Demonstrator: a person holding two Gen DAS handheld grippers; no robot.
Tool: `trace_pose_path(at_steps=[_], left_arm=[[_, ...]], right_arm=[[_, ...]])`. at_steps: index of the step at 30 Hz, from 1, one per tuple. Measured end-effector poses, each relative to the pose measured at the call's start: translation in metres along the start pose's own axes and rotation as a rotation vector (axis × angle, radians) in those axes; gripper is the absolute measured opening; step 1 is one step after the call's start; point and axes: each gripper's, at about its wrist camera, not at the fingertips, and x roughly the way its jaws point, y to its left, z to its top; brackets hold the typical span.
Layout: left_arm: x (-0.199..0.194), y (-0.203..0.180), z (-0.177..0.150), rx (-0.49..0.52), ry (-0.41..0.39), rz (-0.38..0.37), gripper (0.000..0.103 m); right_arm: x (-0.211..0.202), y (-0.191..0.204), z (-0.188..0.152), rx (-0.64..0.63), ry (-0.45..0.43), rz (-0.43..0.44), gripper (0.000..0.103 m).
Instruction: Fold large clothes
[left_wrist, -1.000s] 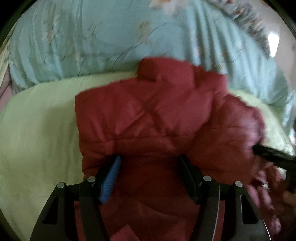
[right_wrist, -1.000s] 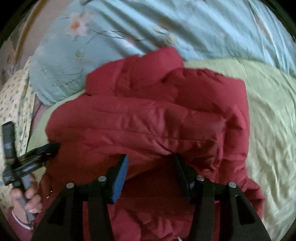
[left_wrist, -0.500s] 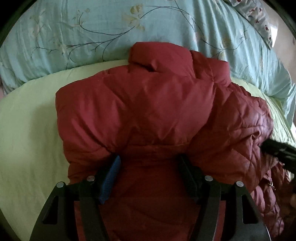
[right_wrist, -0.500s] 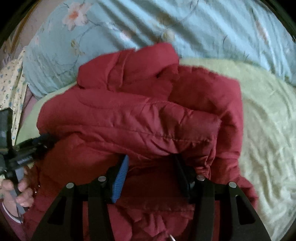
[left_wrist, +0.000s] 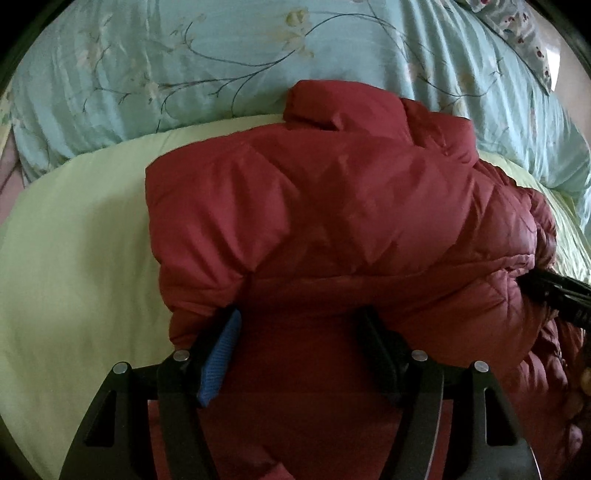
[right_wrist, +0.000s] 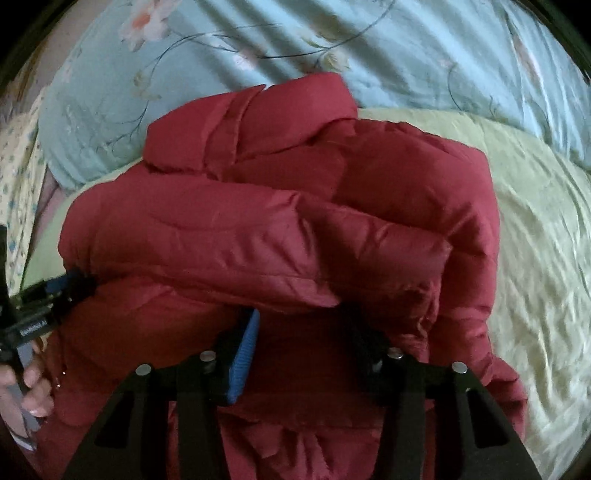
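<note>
On the pale green sheet (left_wrist: 74, 258) lies the puffy quilted red jacket (left_wrist: 332, 206), both the left gripper (left_wrist: 295, 325) and right gripper (right_wrist: 299, 325) clamped on its hem, right jaws just closing. Only the right view shows a hand (right_wrist: 26, 384) at the near left; the crumpled floral blue duvet (left_wrist: 184, 62) lies beyond.

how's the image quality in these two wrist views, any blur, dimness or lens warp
Left wrist: dim and soft, red jacket quilting smeared, black fisheye corners, green sheet edge bowed. Right wrist: equally dim, floral blue quilt streaked near the rim, jacket folds a little crisper.
</note>
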Motion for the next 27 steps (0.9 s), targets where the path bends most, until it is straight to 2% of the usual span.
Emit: trace_pose_path(at_steps=[9, 16, 20, 23, 27], left_arm=[[0.005, -0.002, -0.004, -0.013, -0.014, 0.014, 0.068], [-0.011, -0.008, -0.003, -0.037, 0.017, 0.049, 0.068], [-0.005, -0.009, -0.004, -0.046, 0.032, 0.077, 0.071], [-0.005, -0.008, 0.0, -0.064, 0.043, 0.069, 0.071], [-0.029, -0.008, -0.005, -0.065, 0.026, 0.025, 0.073]], right_arm=[[0.005, 0.0, -0.01, 0.004, -0.014, 0.011, 0.046], [0.007, -0.005, -0.01, 0.015, -0.012, 0.03, 0.047], [0.008, -0.004, -0.008, 0.016, 0.0, 0.031, 0.047], [-0.005, -0.006, -0.005, 0.043, 0.012, 0.067, 0.049], [-0.037, -0.01, -0.014, 0.063, 0.011, 0.085, 0.049]])
